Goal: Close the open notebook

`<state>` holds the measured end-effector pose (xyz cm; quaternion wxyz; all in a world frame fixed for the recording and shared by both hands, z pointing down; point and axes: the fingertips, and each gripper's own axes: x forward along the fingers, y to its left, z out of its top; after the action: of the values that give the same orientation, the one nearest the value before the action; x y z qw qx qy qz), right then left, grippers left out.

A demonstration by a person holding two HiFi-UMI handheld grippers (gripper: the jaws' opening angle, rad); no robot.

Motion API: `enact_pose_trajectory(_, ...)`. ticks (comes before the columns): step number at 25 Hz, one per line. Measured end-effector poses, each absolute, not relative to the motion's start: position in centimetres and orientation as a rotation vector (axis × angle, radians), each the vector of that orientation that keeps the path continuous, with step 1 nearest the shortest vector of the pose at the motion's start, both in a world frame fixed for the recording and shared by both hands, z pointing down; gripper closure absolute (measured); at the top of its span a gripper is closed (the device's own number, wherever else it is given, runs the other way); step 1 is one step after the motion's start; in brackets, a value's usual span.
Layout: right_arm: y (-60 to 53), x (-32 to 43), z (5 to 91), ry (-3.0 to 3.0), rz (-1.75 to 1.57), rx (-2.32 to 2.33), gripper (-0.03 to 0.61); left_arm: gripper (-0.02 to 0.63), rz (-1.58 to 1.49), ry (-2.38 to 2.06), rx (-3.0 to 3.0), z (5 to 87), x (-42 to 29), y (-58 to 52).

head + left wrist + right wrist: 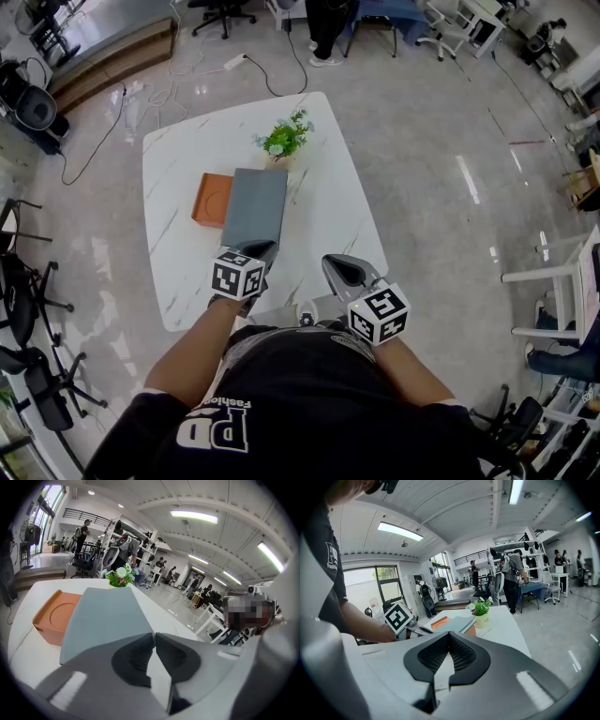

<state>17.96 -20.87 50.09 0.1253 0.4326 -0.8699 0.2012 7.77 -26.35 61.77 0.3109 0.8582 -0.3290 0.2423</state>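
Left gripper (154, 635) and right gripper (448, 635) jaws pressed together, empty; grey notebook (255, 206) closed, partly atop orange tray (210, 197).

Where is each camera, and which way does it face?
Head view: on the person's head, facing steeply down at the table; forearms, left gripper and right gripper show.
Left gripper view: on the left gripper, facing along its shut jaws over the notebook.
Right gripper view: on the right gripper, facing across the table; shut jaws, an arm show.
Shared: notebook, plant.
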Motion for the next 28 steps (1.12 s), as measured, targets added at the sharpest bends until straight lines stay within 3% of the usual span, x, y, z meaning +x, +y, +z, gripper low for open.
enact_pose_trajectory(28, -19.6, 17.6, 49.3, -2.520, 0.596, 1.330, 0.578, 0.494, 0.662, -0.816, 2.262, 61.0, 7.5, -25.6)
